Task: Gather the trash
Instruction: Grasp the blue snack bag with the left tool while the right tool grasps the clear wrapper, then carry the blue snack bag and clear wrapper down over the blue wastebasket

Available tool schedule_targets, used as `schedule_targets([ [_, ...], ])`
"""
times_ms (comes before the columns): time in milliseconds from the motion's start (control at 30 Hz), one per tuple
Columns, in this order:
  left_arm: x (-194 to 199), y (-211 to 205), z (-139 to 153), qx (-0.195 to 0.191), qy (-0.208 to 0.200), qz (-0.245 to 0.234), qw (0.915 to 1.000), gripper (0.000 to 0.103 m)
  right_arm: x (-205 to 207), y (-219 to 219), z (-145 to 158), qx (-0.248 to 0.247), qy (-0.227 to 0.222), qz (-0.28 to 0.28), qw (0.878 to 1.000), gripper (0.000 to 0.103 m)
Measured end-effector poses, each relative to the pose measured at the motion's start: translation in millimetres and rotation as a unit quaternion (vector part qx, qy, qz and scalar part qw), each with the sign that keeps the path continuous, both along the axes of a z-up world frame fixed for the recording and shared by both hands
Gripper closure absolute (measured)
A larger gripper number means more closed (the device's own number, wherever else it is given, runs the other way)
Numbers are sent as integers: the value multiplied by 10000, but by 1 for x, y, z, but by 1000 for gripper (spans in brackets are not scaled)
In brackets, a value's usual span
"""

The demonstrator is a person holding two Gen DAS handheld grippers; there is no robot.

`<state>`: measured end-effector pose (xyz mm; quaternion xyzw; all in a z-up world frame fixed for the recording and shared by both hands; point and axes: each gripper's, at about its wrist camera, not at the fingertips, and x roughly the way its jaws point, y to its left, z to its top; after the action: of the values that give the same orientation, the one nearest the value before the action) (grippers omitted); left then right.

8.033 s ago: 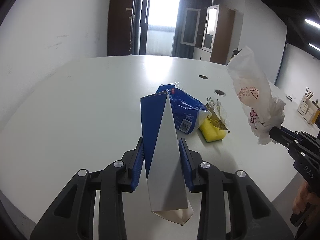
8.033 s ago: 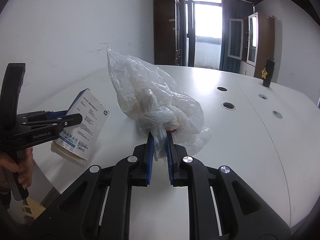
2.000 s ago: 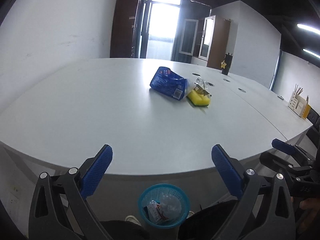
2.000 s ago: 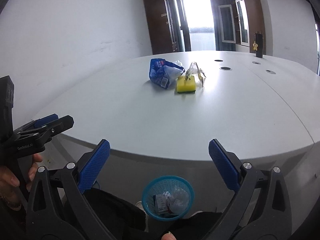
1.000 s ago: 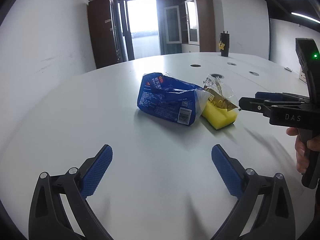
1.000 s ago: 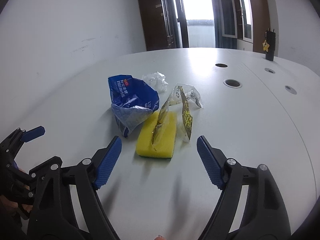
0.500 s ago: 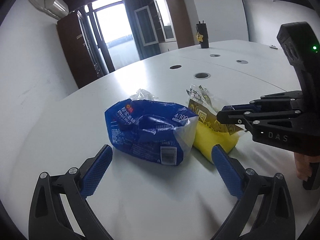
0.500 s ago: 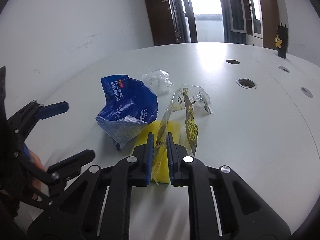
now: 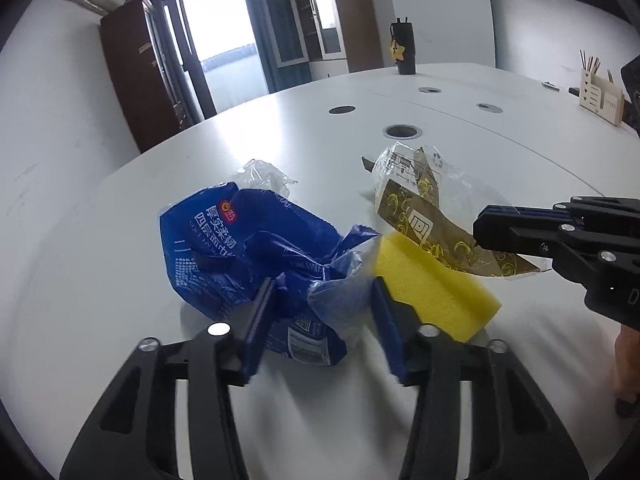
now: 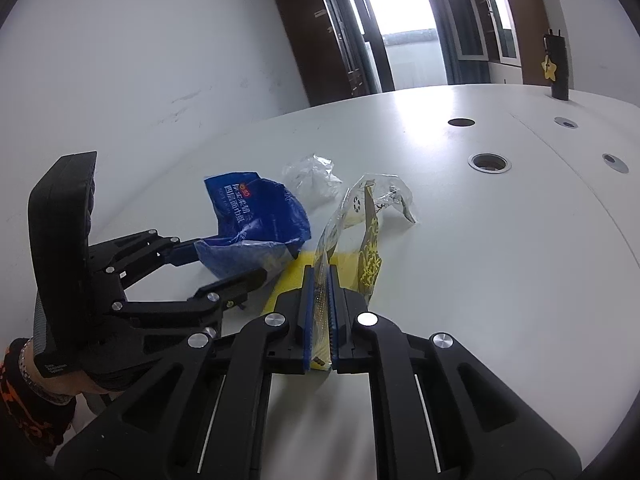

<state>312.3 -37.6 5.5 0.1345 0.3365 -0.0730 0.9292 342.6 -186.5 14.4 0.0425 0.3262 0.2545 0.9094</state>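
A crumpled blue plastic bag lies on the white table, also in the right wrist view. My left gripper is half closed, its jaws around the bag's near end and still apart. A yellow sponge lies beside the bag. My right gripper is shut on a clear and gold wrapper, which drapes over the sponge; the wrapper also shows in the left wrist view.
A small clear plastic scrap lies behind the bag. Round cable holes dot the table. A dark cup with a star stands far back. A wooden desk organiser stands at far right.
My left gripper moved in and its jaws narrowed around the blue bag. My right gripper stayed shut on the wrapper and lifted it a little.
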Motion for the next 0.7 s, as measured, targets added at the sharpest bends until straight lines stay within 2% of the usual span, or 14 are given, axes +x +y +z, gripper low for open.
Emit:
schedule_targets([
  [33,-2,2,1,15,-22,100,9999,86,0,0,0,4,14,-6,10000,98],
  [200,-30,20,14,-373,-144,372,9985,89,-2,-1,0,89,32,-14,10000,98],
  [267,-51,25,23,-445,-263,416,9978,91,-11,3,2,-118,-87,-61,9999,98],
  [333,-71,26,31,-490,-389,398,9972,91,-25,6,5,-378,-245,-158,9989,98],
  [567,-140,20,53,-593,-706,357,9951,91,-87,12,31,-524,-567,-113,9970,98],
  [700,-173,19,61,-847,-726,384,9930,91,-125,15,48,-644,-828,-92,9944,98],
])
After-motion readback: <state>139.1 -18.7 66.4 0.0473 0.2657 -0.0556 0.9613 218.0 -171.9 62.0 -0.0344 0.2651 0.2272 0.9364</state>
